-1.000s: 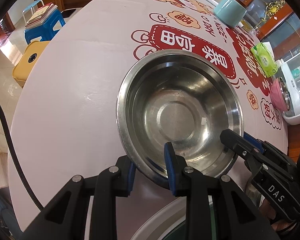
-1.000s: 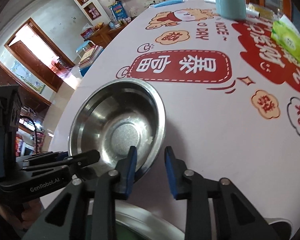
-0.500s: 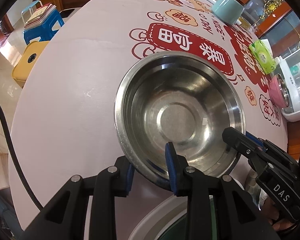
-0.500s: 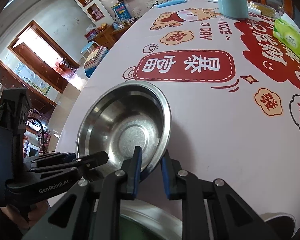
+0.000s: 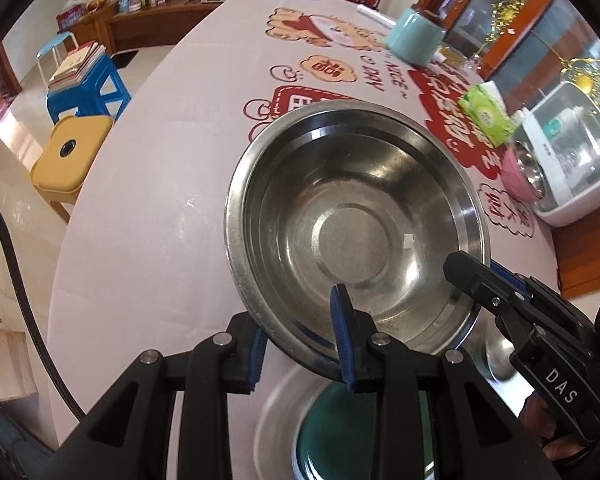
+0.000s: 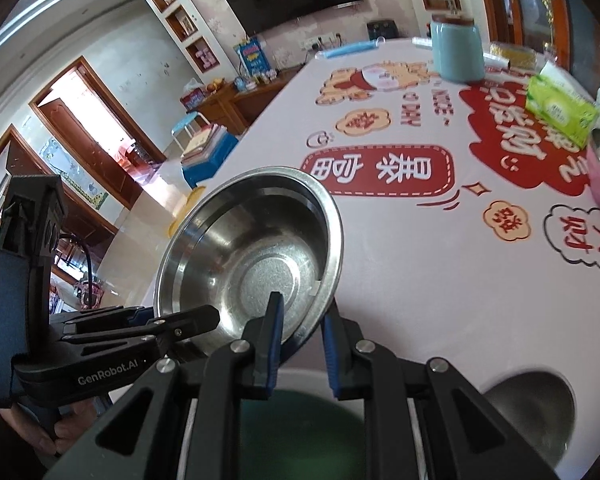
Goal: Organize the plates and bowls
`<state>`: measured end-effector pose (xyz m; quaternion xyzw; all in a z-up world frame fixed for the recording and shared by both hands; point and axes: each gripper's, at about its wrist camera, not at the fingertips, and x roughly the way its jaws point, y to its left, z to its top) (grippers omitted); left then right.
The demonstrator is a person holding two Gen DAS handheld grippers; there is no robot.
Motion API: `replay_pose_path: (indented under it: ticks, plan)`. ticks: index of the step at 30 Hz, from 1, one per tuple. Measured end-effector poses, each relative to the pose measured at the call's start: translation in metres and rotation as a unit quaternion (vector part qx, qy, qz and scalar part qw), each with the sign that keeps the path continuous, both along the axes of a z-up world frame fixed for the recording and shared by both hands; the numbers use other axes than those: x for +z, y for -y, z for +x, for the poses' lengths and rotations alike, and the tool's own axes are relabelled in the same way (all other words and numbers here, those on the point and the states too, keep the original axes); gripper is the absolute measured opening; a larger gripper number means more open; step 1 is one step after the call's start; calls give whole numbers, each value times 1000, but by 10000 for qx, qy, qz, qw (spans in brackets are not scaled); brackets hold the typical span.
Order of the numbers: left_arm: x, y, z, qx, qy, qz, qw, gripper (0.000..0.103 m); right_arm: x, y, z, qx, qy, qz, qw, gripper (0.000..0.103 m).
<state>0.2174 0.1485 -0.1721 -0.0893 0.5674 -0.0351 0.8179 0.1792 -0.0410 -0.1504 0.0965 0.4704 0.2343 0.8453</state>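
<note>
A large steel bowl (image 5: 356, 232) is held tilted above the table by both grippers. My left gripper (image 5: 300, 344) is shut on its near rim, one finger inside, one outside. My right gripper (image 6: 300, 340) is shut on the bowl (image 6: 252, 264) at its right rim; it shows from the side in the left wrist view (image 5: 484, 280). Below the bowl lies a white plate with a green centre (image 5: 340, 428), also in the right wrist view (image 6: 300, 416). A small steel bowl (image 6: 528, 408) sits right of the plate.
The table (image 5: 160, 200) carries a printed pink cloth. A teal canister (image 5: 416, 36), a green tissue pack (image 5: 486, 114), a pink bowl (image 5: 524, 176) and a white appliance (image 5: 572, 160) stand at the far right. Stools (image 5: 72, 152) stand left of the table.
Both grippers closed on the steel bowl's rim and lifted it off the table; it now hangs tilted over the white plate.
</note>
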Motion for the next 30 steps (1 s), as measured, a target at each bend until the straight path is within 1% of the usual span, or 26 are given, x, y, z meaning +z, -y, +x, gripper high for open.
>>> replay_pose_path:
  ticks: [9, 15, 22, 27, 30]
  plan:
    - [30, 14, -51, -346, 211, -47, 9992, 28, 28, 18, -58, -255, 363, 39, 9990, 18]
    - [39, 31, -84, -648, 272, -65, 9975, 28, 33, 35, -93, -520, 376, 62, 9979, 18]
    - [40, 58, -120, -1036, 251, -164, 9942, 28, 34, 60, -139, -849, 340, -36, 9958, 18]
    - [35, 79, -143, -1324, 132, -280, 9907, 28, 32, 78, -165, -1031, 268, -155, 9942, 18]
    - [31, 93, -153, -1494, 24, -413, 9879, 29, 30, 91, -180, -1171, 207, -206, 9927, 18]
